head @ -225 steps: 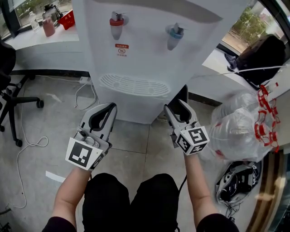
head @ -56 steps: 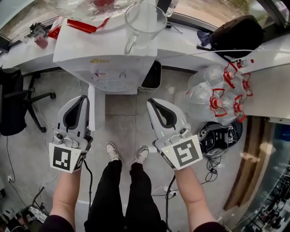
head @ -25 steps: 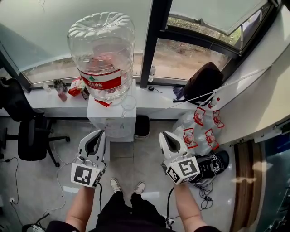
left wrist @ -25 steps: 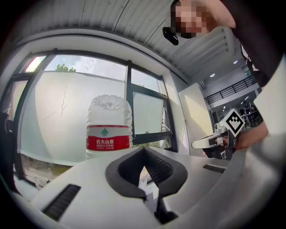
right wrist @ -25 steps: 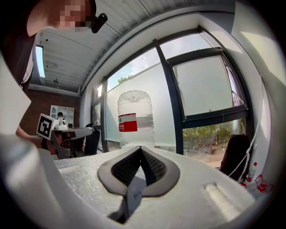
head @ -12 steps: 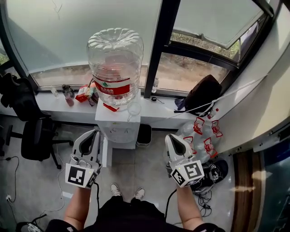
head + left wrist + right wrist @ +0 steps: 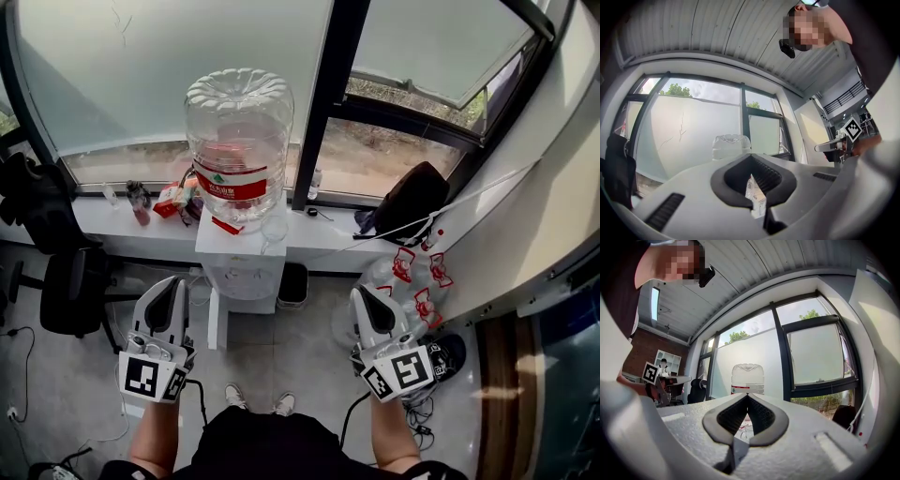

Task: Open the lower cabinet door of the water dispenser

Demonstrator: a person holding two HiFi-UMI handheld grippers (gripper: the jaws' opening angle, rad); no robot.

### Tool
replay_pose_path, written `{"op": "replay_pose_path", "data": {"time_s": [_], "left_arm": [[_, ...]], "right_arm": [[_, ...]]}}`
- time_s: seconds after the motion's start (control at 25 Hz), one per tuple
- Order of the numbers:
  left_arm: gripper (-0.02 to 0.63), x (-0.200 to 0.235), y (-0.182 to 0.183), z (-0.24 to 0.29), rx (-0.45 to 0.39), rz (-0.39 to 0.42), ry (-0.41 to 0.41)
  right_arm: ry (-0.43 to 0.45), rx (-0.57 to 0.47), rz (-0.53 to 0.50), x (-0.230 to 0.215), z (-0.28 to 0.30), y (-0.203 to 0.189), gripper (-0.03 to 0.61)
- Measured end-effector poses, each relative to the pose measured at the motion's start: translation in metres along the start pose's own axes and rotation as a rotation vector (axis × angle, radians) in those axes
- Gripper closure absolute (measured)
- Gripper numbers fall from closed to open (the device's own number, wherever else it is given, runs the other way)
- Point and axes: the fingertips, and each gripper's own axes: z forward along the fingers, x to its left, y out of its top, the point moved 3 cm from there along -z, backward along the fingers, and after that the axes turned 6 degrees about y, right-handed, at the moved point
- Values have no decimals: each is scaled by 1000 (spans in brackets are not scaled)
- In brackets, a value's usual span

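Note:
The white water dispenser (image 7: 242, 267) stands under the window with a large clear bottle (image 7: 239, 141) on top. Its lower cabinet door (image 7: 217, 321) sticks out toward me, seen edge-on. My left gripper (image 7: 172, 284) hangs shut and empty to the left of that door, apart from it. My right gripper (image 7: 364, 292) is shut and empty too, well to the dispenser's right. The left gripper view has its shut gripper (image 7: 750, 157) below the distant bottle (image 7: 731, 145). In the right gripper view the gripper (image 7: 747, 395) is shut beneath the bottle (image 7: 747, 378).
A black office chair (image 7: 70, 291) stands at the left. Several empty bottles with red handles (image 7: 412, 281) lie on the floor at the right, by a black helmet (image 7: 448, 352). A black bag (image 7: 412, 202) and small items (image 7: 169, 197) sit on the sill.
I have gone from crouching close to the dispenser to standing back from it. Both grippers have risen and drawn away from it, still shut. The lower door now stands out from the cabinet.

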Motion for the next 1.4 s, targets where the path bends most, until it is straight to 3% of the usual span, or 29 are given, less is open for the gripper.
{"op": "replay_pose_path", "data": {"time_s": [0.4, 0.84, 0.96, 1.16, 1.4], "left_arm": [[606, 6, 2, -29, -11, 16, 32], [606, 10, 9, -31, -43, 32, 39], [606, 6, 14, -28, -75, -9, 18], [606, 12, 6, -29, -37, 23, 25], [606, 17, 10, -29, -48, 25, 25]], "right_arm": [[-124, -39, -24, -4, -43, 8, 574], [-108, -38, -22, 1, -34, 6, 574], [-98, -35, -14, 6, -29, 4, 574], [-81, -29, -13, 11, -19, 3, 574], [-69, -31, -12, 15, -10, 4, 575]]}}
